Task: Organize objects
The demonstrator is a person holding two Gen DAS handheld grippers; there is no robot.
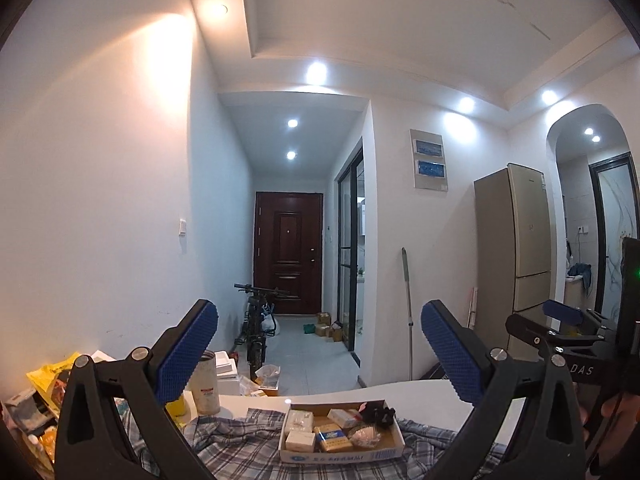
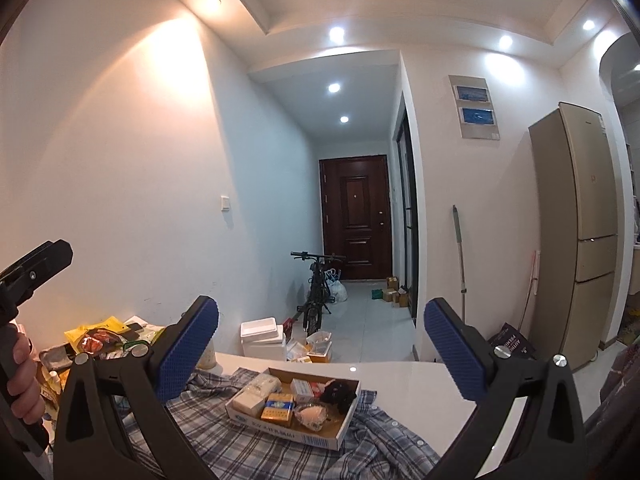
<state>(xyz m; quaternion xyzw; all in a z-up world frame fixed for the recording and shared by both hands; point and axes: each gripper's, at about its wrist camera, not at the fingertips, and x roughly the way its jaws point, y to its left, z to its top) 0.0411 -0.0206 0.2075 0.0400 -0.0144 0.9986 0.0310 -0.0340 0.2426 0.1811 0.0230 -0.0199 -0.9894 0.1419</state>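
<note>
A white-walled room with recessed ceiling lights is seen, with a hallway leading to a dark wooden door (image 1: 287, 252) and a bicycle (image 1: 256, 328) parked before it. A tall beige refrigerator (image 1: 520, 248) stands at the right. In the foreground, a white counter (image 2: 408, 384) is partly covered by a rumpled plaid shirt (image 2: 248, 436). On the shirt a shallow cardboard tray (image 2: 276, 426) is set, filled with small boxes, a yellow pack (image 2: 276, 404) and a black object (image 2: 338, 394). At the counter's left end, yellow bags and packets (image 2: 96, 332) are piled, and a pale cylindrical container (image 1: 205, 384) stands upright. The left tongs (image 1: 320, 356) are held wide open, nothing between the blue pads. The right tongs (image 2: 320, 352) are likewise spread apart and empty, both raised above the tray and clear of it.
</note>
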